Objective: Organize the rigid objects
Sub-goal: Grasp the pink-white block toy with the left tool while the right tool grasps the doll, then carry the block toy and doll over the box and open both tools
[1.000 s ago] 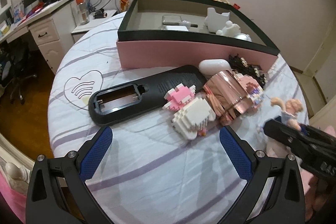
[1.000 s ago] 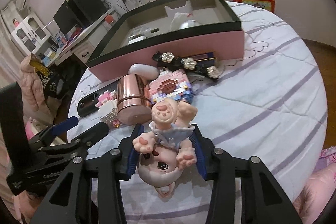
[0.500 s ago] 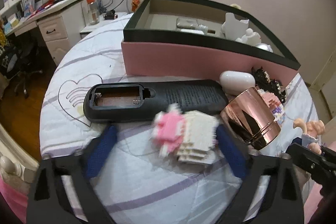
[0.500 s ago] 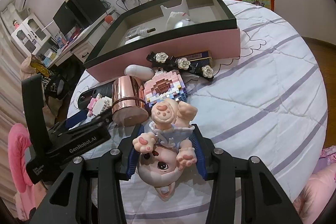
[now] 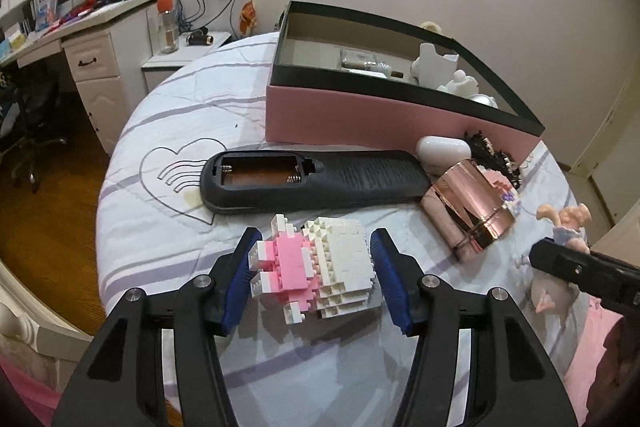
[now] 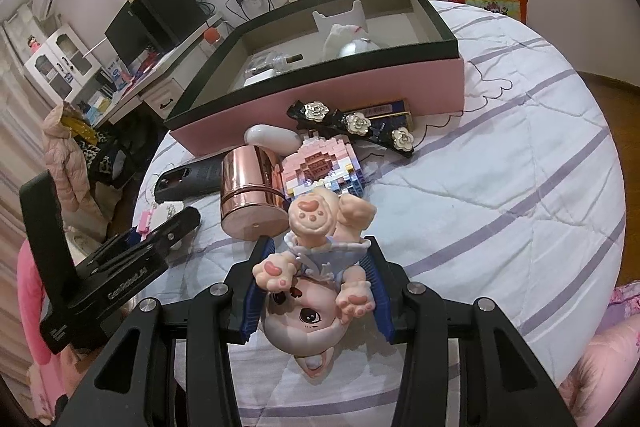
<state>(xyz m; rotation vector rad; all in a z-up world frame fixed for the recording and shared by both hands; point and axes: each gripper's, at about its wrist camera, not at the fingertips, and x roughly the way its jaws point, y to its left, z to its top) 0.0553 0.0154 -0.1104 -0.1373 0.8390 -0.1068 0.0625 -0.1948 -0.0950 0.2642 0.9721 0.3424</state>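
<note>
**Left jaws draw in around the block figure**

Since a second ago the left gripper [image 5: 314,273] has slid forward over the quilted, lilac-striped bedspread [image 5: 176,131], and its jaws, then spread wide, are closing on the pink-and-white block figure [image 5: 316,269]. The studded bricks sit between the blue ribbed pads; whether the pads press yet is hard to tell.

The right gripper [image 6: 316,281] has not moved and pinches a glossy doll figurine [image 6: 314,267] upside down, paws forward, its head partly hidden by the frame.

Behind the bricks lie a matte black remote [image 5: 316,181] with its battery bay bare, a mirror-bright rose-gold cylinder [image 5: 468,213] on its side, and a smooth white oval case [image 5: 442,149], half hidden. The pink, black-rimmed box [image 5: 384,119] holds white pieces too cut off to name.
</note>
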